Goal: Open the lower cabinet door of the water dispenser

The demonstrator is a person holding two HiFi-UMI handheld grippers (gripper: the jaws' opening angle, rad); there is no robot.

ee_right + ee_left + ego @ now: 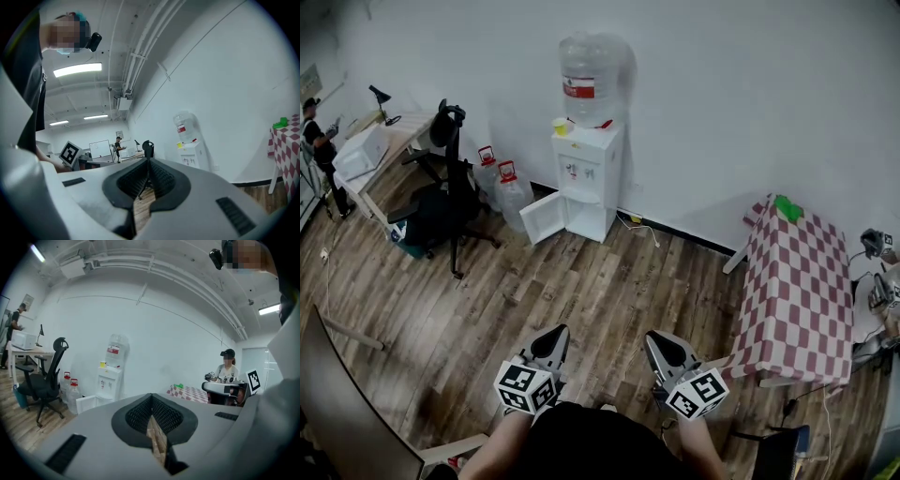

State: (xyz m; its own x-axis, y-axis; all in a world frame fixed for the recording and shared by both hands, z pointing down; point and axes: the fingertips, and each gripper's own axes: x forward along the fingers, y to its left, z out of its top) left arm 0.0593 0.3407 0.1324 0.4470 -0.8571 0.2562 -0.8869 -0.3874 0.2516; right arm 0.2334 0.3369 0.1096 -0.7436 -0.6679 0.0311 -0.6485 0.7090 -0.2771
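While both grippers hang low at six o'clock in the head view, over the wooden floor (581, 291), each pair of jaws is pressed together with nothing between them. My left gripper (554, 334) sits at about seven o'clock and my right gripper (657, 339) at about five o'clock. They are near each other but apart, and their marker cubes (525, 386) lie closest to my body. Seen from the left gripper's own view, its meshed pads (140, 414) meet along one seam, and the right gripper's own view shows the same closed seam. Well apart from both, at twelve o'clock against the white wall, stands the water dispenser (586, 178) with a clear bottle (592, 75) upended on top and a small yellow cup (561, 126) on its upper ledge. Its lower cabinet door (546, 217) already stands swung out from the base toward eight o'clock, so the cabinet is open. Just beside the dispenser at its nine o'clock side are two spare water jugs (511, 192) with red caps. Farther toward ten o'clock are a black office chair (450, 178) and a wooden desk (394, 136), where a person (314, 131) stands at the far end. At three o'clock is a table with a red-and-white checked cloth (797, 291), with a small green object (787, 208) on its far corner.
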